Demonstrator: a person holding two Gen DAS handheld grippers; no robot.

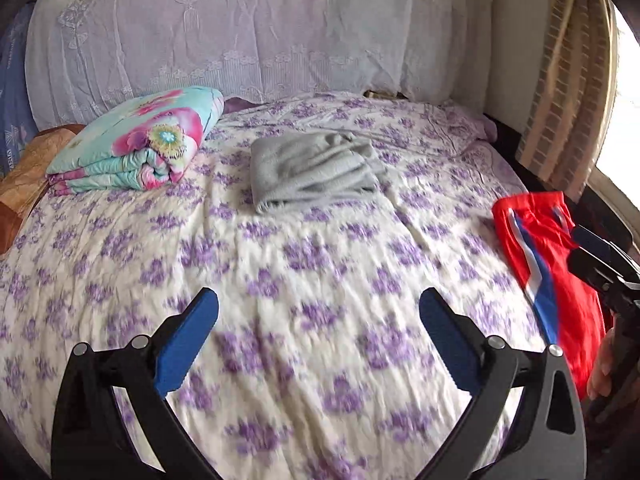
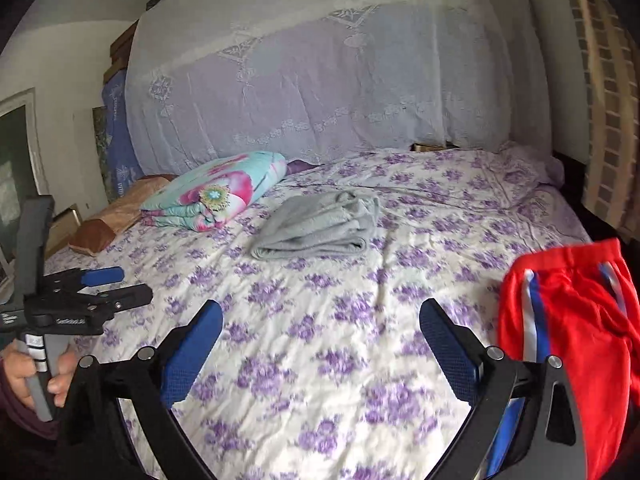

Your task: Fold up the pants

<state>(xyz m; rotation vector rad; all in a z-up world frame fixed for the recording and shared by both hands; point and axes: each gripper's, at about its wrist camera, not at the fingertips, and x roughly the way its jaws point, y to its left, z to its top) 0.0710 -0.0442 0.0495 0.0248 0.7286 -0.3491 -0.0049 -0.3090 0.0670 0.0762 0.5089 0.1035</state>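
One pair of red pants (image 2: 568,320) with blue-white stripes lies crumpled at the bed's (image 1: 304,264) right edge. Two grippers, left gripper (image 1: 319,332) and right gripper (image 2: 320,336), hover spread wide, gripping nothing. One folded grey garment (image 1: 312,168) and one floral quilt (image 1: 136,148) lie farther back

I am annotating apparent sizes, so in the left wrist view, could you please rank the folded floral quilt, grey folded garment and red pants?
Largest to smallest as they appear:
1. floral quilt
2. grey garment, only slightly smaller
3. red pants, though cut off at the frame edge and nearer, so unsure
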